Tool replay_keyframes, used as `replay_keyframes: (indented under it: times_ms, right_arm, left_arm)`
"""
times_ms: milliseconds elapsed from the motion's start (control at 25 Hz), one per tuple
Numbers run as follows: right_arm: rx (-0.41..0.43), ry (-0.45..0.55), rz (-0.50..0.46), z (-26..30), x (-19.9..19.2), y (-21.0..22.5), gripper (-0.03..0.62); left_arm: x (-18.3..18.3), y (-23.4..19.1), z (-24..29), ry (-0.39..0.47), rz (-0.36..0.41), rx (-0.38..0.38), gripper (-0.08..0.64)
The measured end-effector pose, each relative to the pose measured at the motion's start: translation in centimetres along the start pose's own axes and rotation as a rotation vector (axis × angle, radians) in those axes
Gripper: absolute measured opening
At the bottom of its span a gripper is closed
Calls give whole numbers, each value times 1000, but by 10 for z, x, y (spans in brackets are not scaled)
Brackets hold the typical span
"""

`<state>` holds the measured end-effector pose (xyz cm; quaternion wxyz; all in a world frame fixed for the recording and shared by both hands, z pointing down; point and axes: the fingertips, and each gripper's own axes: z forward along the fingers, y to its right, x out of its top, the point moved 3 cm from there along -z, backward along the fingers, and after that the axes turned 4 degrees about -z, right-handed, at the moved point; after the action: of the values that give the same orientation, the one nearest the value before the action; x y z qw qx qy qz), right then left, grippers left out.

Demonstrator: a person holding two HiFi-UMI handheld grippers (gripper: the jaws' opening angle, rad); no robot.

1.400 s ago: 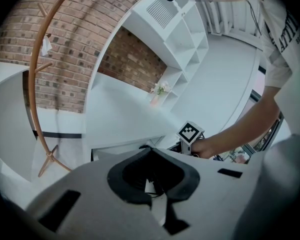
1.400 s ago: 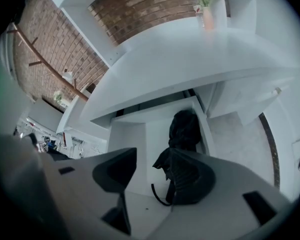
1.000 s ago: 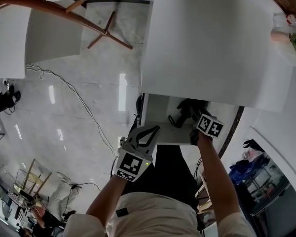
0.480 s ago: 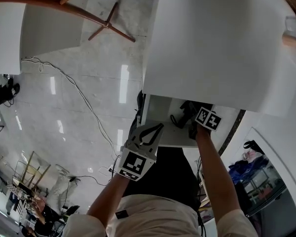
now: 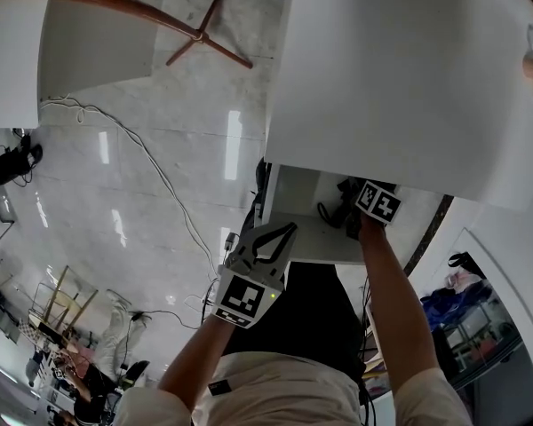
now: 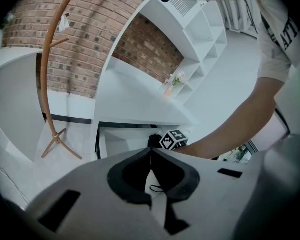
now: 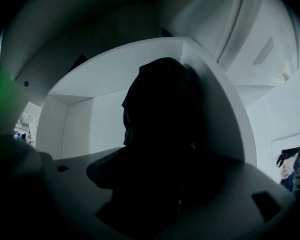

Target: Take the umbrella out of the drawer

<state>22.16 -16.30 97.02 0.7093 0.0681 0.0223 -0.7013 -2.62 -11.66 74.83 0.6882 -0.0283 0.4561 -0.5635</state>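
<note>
A black folded umbrella (image 5: 336,209) lies in the open white drawer (image 5: 304,250) under the desk. My right gripper (image 5: 352,215) points straight down into the drawer over it, marker cube on top. In the right gripper view the umbrella (image 7: 157,104) is a dark mass filling the gap between the wide-open jaws of the right gripper (image 7: 155,184); I cannot see the pads pressing on it. My left gripper (image 5: 287,229) hovers at the drawer's front edge, shut and empty. In its own view the left gripper (image 6: 151,153) points at the drawer (image 6: 112,139) and the umbrella (image 6: 154,141).
The white desk top (image 5: 400,78) overhangs the back of the drawer. A wooden coat stand (image 5: 195,34) stands on the shiny floor to the left, and a cable (image 5: 151,167) trails across it. The person's legs are just below the drawer front.
My right gripper has sunk deeper into the drawer, down onto the umbrella. My left gripper has dropped slightly and stays at the drawer front.
</note>
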Motion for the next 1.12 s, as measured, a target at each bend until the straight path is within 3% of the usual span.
replay_keyframes:
  times_ms: [280,600,720,960,1120]
  right_arm:
    - [63,13,10,-8,-1,-2,262]
    - [140,24,-164,-34,-1,-28,249]
    - [130,14,-314,-36,1,-33,249]
    - [128,-15,-779,-44,-5,-60,245]
    - [146,-10,-909,-56,-15,-73,245]
  left_arm:
    - [9,2,-7,23,12,-1,26]
    - [22,9,-26,43,46,4,26]
    - [21,9,-31,45,55,9,26]
    - [11,11,-43,48,57,27,26]
    - [9,14,-53,57,60,39,26]
